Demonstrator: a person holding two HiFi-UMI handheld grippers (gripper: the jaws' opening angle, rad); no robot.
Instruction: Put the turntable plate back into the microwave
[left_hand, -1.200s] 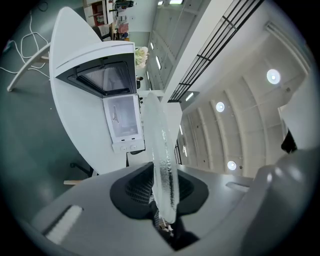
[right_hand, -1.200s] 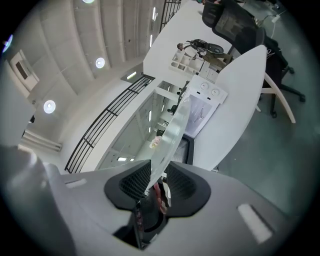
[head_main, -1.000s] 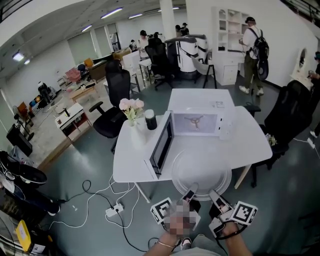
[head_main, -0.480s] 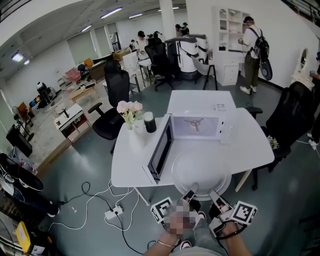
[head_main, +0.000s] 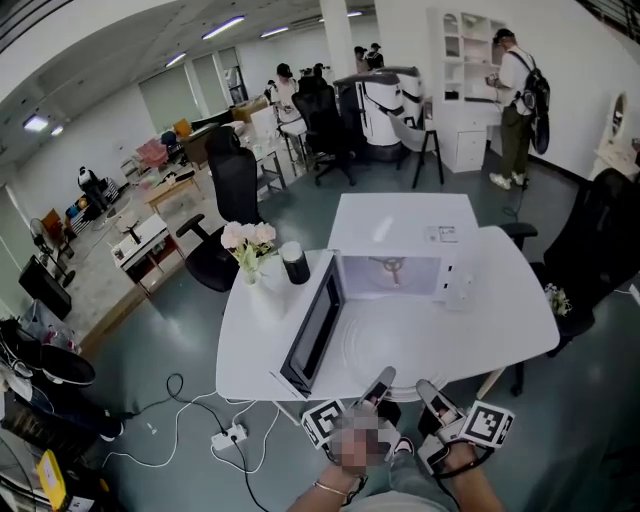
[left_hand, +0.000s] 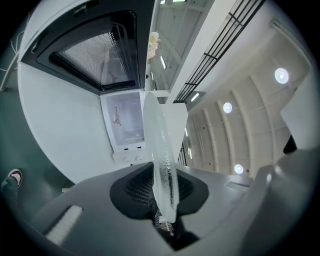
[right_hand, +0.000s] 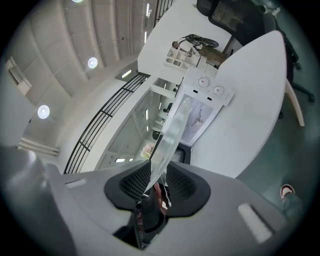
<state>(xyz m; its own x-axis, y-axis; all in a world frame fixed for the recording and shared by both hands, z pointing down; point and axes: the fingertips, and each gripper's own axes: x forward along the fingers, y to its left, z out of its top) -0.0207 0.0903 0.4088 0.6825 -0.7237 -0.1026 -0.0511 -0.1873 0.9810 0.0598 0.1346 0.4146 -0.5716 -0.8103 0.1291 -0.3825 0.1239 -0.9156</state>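
Note:
The clear glass turntable plate (head_main: 400, 345) hangs flat over the white table (head_main: 250, 350), in front of the white microwave (head_main: 440, 272). The microwave's door (head_main: 312, 325) stands swung open to the left, and the roller hub shows in its cavity. My left gripper (head_main: 378, 385) is shut on the plate's near rim. My right gripper (head_main: 428, 392) is shut on the same rim, a little to the right. In the left gripper view the plate (left_hand: 160, 160) runs edge-on between the jaws toward the cavity (left_hand: 125, 120). In the right gripper view the plate (right_hand: 172, 135) points at the microwave (right_hand: 200, 112).
A vase of pink flowers (head_main: 245, 245) and a dark cylinder (head_main: 294, 262) stand on the table left of the microwave. A second white table (head_main: 400, 212) lies behind. Black office chairs (head_main: 232, 180) surround the tables. A power strip (head_main: 228, 437) with cables lies on the floor at left.
Both grippers have carried the plate forward over the table toward the open microwave. The table and microwave now sit closer and lower in the head view.

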